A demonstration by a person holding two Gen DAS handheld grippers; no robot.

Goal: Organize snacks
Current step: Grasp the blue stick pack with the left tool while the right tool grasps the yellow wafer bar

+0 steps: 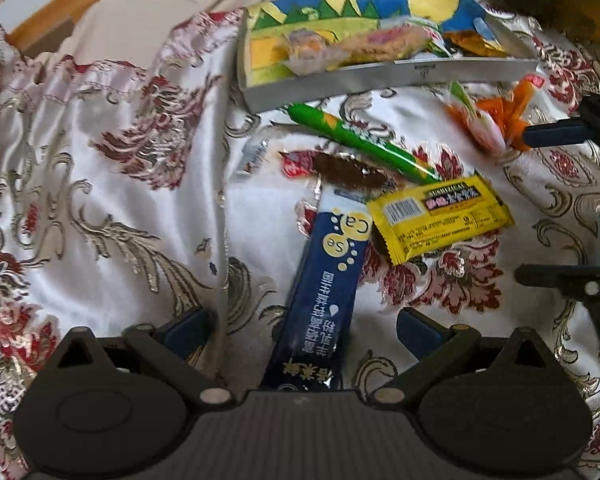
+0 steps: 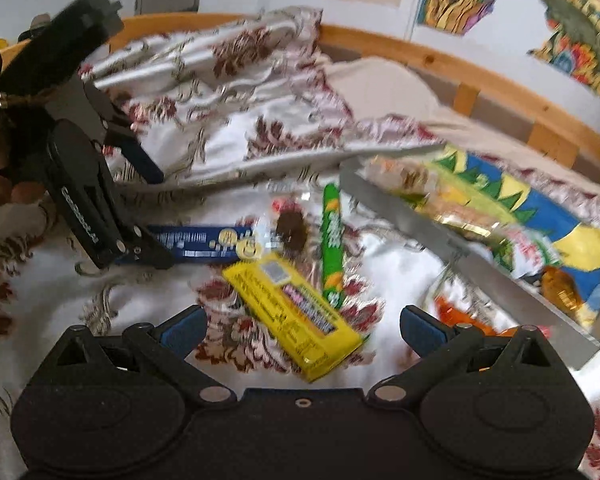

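Snacks lie scattered on a flowered satin cloth (image 1: 112, 184) in the middle of both views. In the left wrist view, the left gripper (image 1: 302, 334) sits at the bottom edge with its blue-padded tongs spread wide, and a dark blue stick packet (image 1: 320, 292) runs up between them without either pad touching it. The packet's upper end is overlapped by a yellow wrapper (image 1: 440, 220) to its right and a small brown snack (image 1: 350, 172) above. A long green stick (image 1: 364, 144) slants across just above those, one end near the grey wall of a shallow box (image 1: 380, 76) in the upper centre, which holds several packets on a bright painted lining. An orange-wrapped sweet (image 1: 496, 120) lies at the right, beside a blue fingertip of the other tool.

In the right wrist view, the right gripper (image 2: 302, 330) also stands spread, with the yellow wrapper (image 2: 296, 312) lying between its tongs, untouched. The box (image 2: 460, 248) crosses the right side, and a wooden bed rail (image 2: 440, 60) curves along the top.
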